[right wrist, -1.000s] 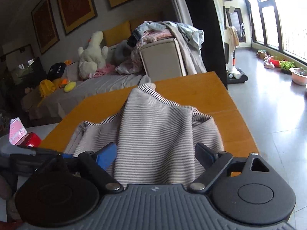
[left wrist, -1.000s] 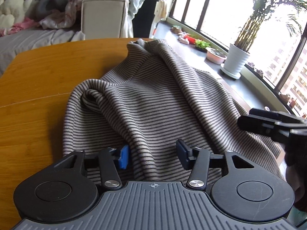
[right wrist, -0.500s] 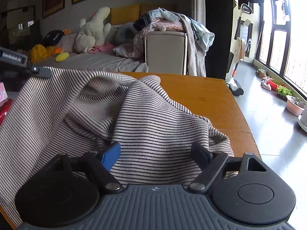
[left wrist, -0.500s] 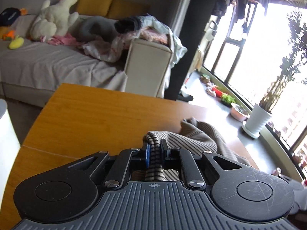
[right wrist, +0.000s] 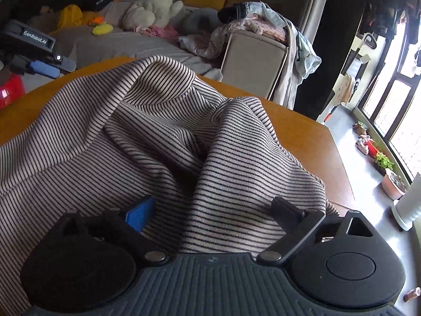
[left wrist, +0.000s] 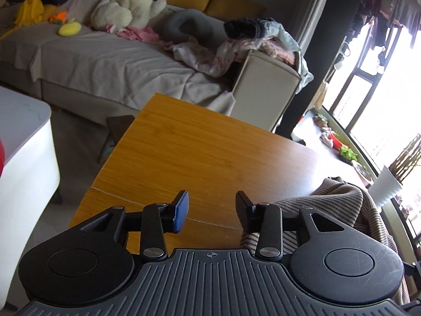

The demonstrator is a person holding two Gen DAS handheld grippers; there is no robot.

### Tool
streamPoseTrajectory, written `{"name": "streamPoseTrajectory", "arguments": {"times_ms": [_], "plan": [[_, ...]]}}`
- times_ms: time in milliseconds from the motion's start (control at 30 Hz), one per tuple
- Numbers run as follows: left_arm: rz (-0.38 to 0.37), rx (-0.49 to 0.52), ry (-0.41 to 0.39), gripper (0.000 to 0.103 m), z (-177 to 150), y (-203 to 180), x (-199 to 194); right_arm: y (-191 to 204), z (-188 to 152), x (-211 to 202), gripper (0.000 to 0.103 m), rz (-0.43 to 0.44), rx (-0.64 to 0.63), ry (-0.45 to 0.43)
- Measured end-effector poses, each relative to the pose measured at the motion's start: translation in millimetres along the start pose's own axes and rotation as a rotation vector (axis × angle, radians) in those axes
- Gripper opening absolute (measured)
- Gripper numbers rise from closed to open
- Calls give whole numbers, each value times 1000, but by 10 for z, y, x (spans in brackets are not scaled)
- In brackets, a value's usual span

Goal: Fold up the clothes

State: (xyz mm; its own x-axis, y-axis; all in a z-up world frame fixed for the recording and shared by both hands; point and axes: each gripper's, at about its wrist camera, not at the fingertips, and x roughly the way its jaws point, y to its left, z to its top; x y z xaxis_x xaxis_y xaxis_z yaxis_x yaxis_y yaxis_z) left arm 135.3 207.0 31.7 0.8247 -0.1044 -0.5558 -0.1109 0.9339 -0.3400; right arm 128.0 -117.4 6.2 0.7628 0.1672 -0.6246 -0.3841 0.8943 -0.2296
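Note:
A striped grey-and-dark knit garment (right wrist: pixel 158 121) lies bunched in loose folds on the wooden table (right wrist: pixel 302 123). My right gripper (right wrist: pixel 213 205) hovers open just over its near edge, cloth lying under and between the wide-set fingers without being pinched. My left gripper (left wrist: pixel 211 202) is over bare table (left wrist: pixel 200 142), its jaws opening with nothing between them. The garment (left wrist: pixel 339 200) sits just right of its right finger. In the right wrist view the left gripper (right wrist: pixel 56 67) shows at the far left, past the garment's edge.
A grey sofa (left wrist: pixel 110 60) with a white plush toy (left wrist: pixel 129 2) and a heap of clothes (left wrist: pixel 252 39) stands behind the table. A white cabinet (left wrist: pixel 23 152) is at the left. A white plant pot (left wrist: pixel 384 187) and windows are at the right.
The left gripper, shut on a fold of the garment half a second ago, has let go, opened and swung left over bare table. The right gripper stayed open above the cloth.

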Motion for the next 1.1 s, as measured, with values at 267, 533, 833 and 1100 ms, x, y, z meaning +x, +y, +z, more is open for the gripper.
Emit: {"name": "streamPoseTrajectory", "arguments": {"times_ms": [267,533,833,1100], "plan": [[-111,123,-33,82,-45,-409,-73,-833,490,-132,9,-242,169,-162],[-132,281,2,89,-206,-807,109,-1166,254,238,9,-191,335,-131],[-102,413,29,82,-212,-1165,546,-1212,-57,308,9,-92,421,-145],[132,453,18,18,79,-1128,1092,-1314,41,226,9,-107,358,-187]]}}
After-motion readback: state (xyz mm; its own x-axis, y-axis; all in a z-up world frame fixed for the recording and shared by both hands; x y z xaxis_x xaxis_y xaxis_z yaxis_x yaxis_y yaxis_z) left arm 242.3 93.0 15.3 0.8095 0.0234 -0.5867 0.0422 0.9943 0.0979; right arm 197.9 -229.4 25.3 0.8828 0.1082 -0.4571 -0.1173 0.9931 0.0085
